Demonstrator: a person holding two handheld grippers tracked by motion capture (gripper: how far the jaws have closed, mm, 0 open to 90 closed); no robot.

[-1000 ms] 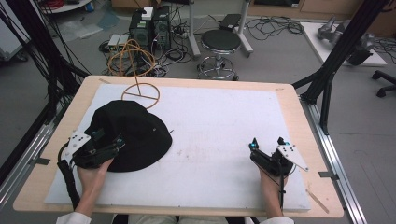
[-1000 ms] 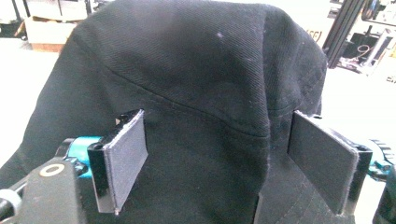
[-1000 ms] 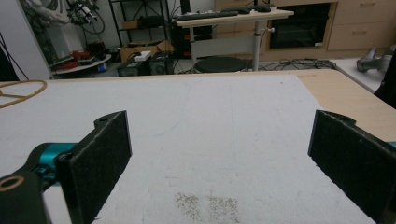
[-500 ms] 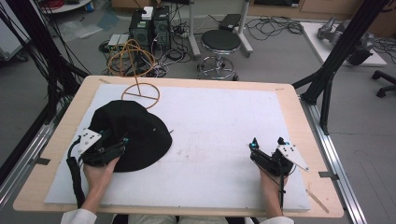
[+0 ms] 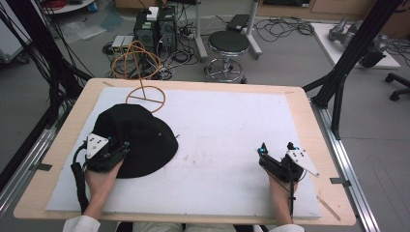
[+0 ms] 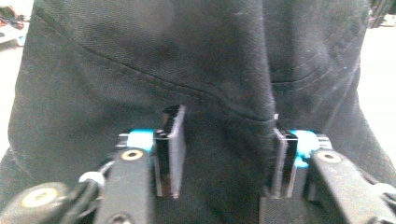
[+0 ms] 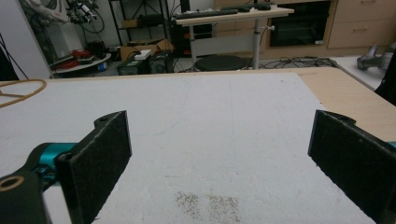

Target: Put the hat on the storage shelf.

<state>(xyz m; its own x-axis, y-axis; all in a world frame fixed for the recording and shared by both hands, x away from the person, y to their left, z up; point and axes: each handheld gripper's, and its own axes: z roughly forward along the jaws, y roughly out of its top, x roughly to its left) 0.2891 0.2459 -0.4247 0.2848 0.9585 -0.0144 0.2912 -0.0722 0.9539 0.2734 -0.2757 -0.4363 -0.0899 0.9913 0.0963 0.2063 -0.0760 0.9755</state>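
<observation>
Lab floor beyond table: round stool, computer boxes, tangled cables. White foam sheet covering wooden tabletop. Black bucket hat lying on sheet's left half, wooden hoop stand just beyond it near far edge. Left gripper low at hat's near brim; in left gripper view jaws partly apart, fold of black fabric bulging between them, touching right pad, not yet pinched. Right gripper resting near right front of sheet, well apart from hat, jaws spread wide, bare sheet between.
</observation>
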